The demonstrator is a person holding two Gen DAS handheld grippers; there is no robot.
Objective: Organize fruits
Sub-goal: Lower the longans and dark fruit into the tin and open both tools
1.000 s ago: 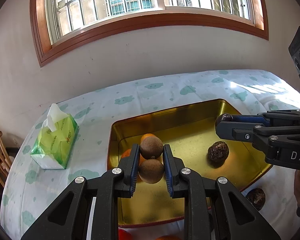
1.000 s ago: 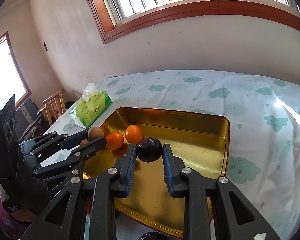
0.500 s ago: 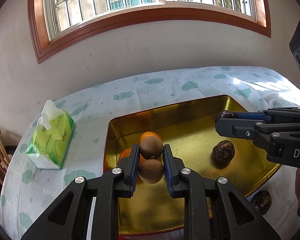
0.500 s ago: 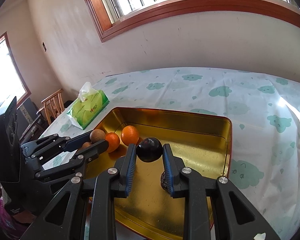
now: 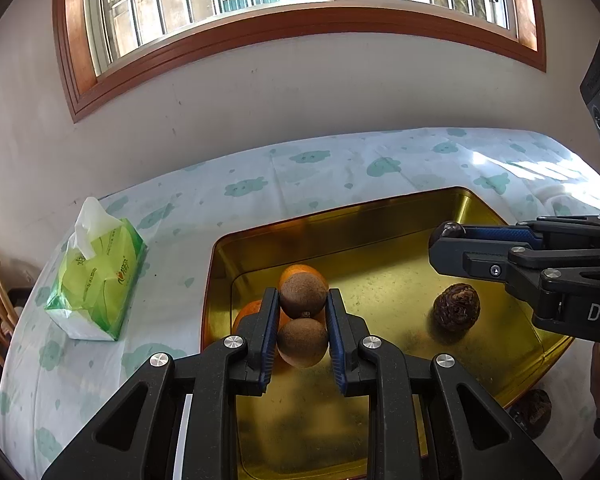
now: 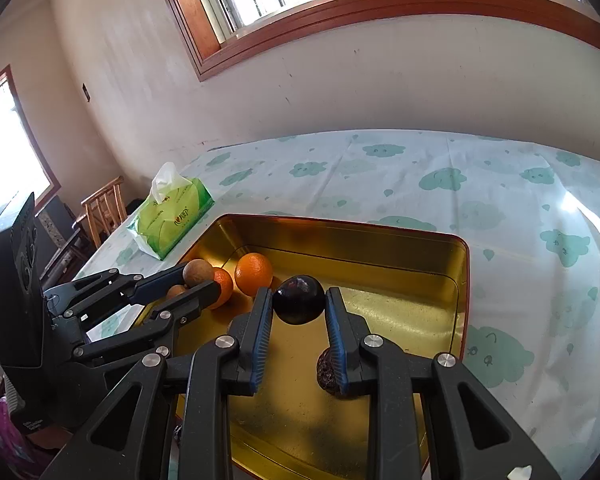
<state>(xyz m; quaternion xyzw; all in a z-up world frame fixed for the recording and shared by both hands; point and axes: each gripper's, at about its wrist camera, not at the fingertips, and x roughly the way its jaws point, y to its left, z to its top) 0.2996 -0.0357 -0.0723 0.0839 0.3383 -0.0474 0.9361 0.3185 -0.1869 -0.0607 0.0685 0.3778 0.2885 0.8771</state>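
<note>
My left gripper (image 5: 302,300) is shut on a brown kiwi (image 5: 303,295) held over the left part of the gold tray (image 5: 340,224). A second brown kiwi (image 5: 302,342) shows lower between its fingers; I cannot tell whether it is held or lies in the tray. Two oranges (image 6: 253,273) lie in the tray's left corner. My right gripper (image 6: 299,300) is shut on a smooth dark passion fruit (image 6: 299,299) above the tray's middle. A wrinkled dark passion fruit (image 5: 456,306) lies in the tray below it.
A green tissue pack (image 5: 96,276) sits on the cloud-print cloth (image 6: 500,184) left of the tray. Another wrinkled dark fruit (image 5: 534,414) lies on the cloth by the tray's near right corner. A wooden chair (image 6: 102,208) stands beyond the table's left end.
Both grippers have moved forward over the tray with their fruits still held. The wrinkled fruit in the tray now shows behind my right gripper's right finger.
</note>
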